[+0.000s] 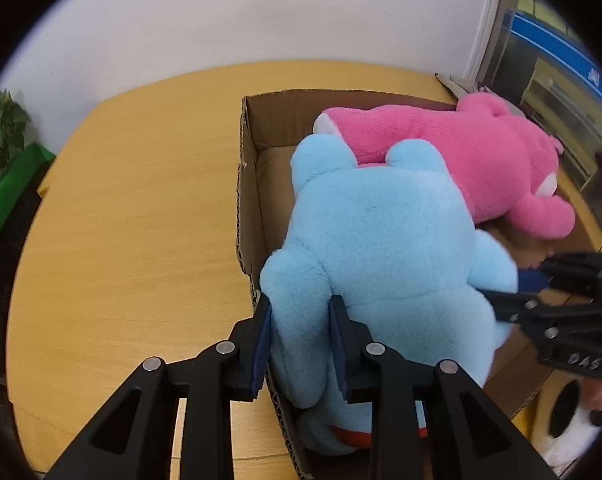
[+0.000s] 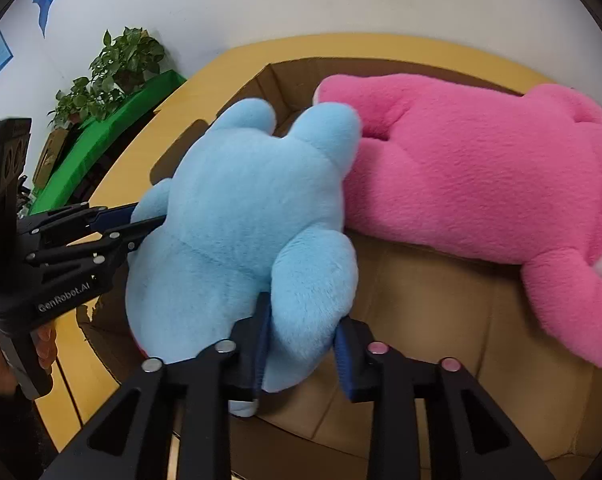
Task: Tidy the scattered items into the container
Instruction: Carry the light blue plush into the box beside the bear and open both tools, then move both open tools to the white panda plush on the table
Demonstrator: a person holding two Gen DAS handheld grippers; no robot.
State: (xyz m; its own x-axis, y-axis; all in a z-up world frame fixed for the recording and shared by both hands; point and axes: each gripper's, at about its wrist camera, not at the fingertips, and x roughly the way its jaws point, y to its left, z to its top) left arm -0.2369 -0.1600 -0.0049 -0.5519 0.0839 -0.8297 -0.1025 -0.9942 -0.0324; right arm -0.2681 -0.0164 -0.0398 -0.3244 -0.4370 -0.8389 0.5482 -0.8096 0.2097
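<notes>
Closed on soft fur, nearest the lens: jaws of the left gripper (image 1: pixel 299 344), blue pads pressed into either side of one stubby lower limb of the blue plush toy (image 1: pixel 381 240). Same picture from the other wrist: jaws of the right gripper (image 2: pixel 301 344) pinching the opposite lower limb, fur bulging over both pads.

Held by two limbs, probably because of bulk: too wide and floppy for one pinch, steadier and easier to steer when carried from both sides.

Beyond the jaws, toy's body back-up, two rounded ears pointing away toward the far wall of the cardboard box (image 1: pixel 247 184). Long axis running from the near rim to the far one, roughly in line with both grippers. Most of the body over the box opening, lower end draped across the near left corner; whether resting on the bottom, cannot tell.

Farther out, pink plush toy (image 1: pixel 461 152) lying crosswise along the far side of the box, touching the blue ears, one end spilling past the right rim. Around the box, bare wooden tabletop (image 1: pixel 133 220).

Judged near done for this toy: lowering and letting go left.
</notes>
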